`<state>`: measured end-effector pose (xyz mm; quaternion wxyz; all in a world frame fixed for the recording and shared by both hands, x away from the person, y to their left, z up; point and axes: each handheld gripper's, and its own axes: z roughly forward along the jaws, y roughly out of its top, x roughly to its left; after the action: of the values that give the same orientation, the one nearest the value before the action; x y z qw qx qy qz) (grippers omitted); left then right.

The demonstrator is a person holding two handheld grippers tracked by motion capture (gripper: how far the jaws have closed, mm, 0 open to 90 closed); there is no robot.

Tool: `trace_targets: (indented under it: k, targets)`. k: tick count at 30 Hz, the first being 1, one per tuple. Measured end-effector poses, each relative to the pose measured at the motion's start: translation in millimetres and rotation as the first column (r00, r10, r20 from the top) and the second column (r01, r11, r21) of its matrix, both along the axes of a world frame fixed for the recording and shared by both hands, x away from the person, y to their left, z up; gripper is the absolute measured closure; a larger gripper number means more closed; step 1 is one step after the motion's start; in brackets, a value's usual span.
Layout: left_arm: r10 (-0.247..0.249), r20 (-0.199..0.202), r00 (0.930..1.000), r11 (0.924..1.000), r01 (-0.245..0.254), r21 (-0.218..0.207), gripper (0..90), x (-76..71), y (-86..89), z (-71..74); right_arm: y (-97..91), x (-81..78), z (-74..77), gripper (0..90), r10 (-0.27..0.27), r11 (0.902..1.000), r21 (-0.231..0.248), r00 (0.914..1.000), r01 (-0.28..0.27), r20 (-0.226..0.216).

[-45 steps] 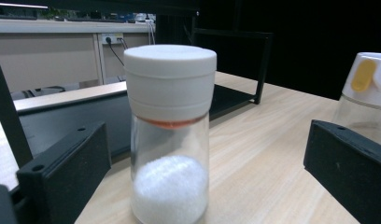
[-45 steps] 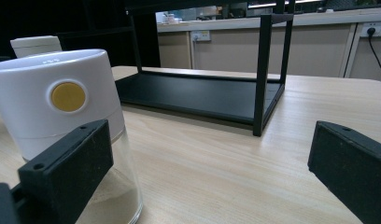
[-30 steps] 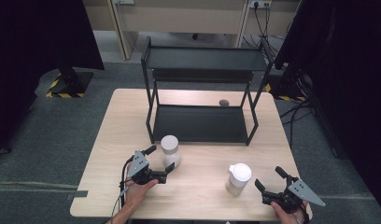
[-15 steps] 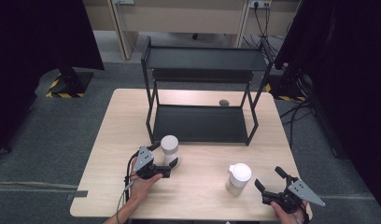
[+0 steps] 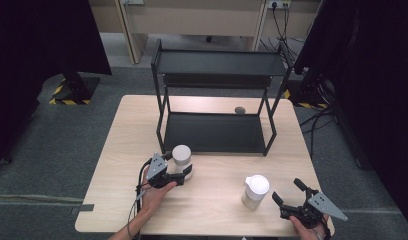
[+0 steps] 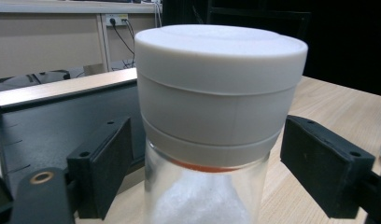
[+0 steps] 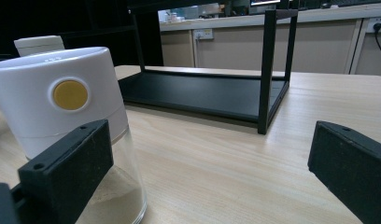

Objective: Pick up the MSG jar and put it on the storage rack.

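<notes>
White-lidded jar [image 5: 182, 161] stands upright on the desk [image 5: 117, 150], just before the black shelf rack [image 5: 217, 100].
The left gripper [image 5: 178, 171] brackets the jar; its fingers [image 6: 102, 168] have just been closing, a sliver of gap showing each side. The right gripper [image 5: 289, 197], fingers released, waits just beside the second white-lidded jar [image 5: 255, 191].

Clear glass jar with a wide white screw lid [image 5: 182, 159], upright on the pale wooden tabletop just in front of the black shelf rack's lower tray, part-filled with white powder, lid closed, orange seal visible beneath.
</notes>
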<state>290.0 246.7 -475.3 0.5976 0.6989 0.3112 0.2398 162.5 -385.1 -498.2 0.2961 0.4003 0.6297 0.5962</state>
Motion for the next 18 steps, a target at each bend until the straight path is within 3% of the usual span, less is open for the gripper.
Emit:
trace_targets:
  k: [6,9,18]
  targets:
    - [-0.006,0.0,1.0,0.9999,0.006,0.014,25.2,3.6,-3.1,0.9,-0.2,0.1,-0.1,0.4,0.001,1.0,0.002,1.0,-0.001,0.0]
    - [0.006,0.01,0.9999,0.9998,-0.006,0.017,33.1,3.7,-3.5,0.1,-0.3,0.1,-0.2,0.4,0.002,1.0,0.003,1.0,-0.002,-0.001]
    - [0.011,0.02,0.9997,0.9996,-0.011,0.027,34.9,3.4,-5.3,2.7,-0.9,0.8,-0.6,0.4,0.006,0.9999,0.009,1.0,-0.006,-0.005]
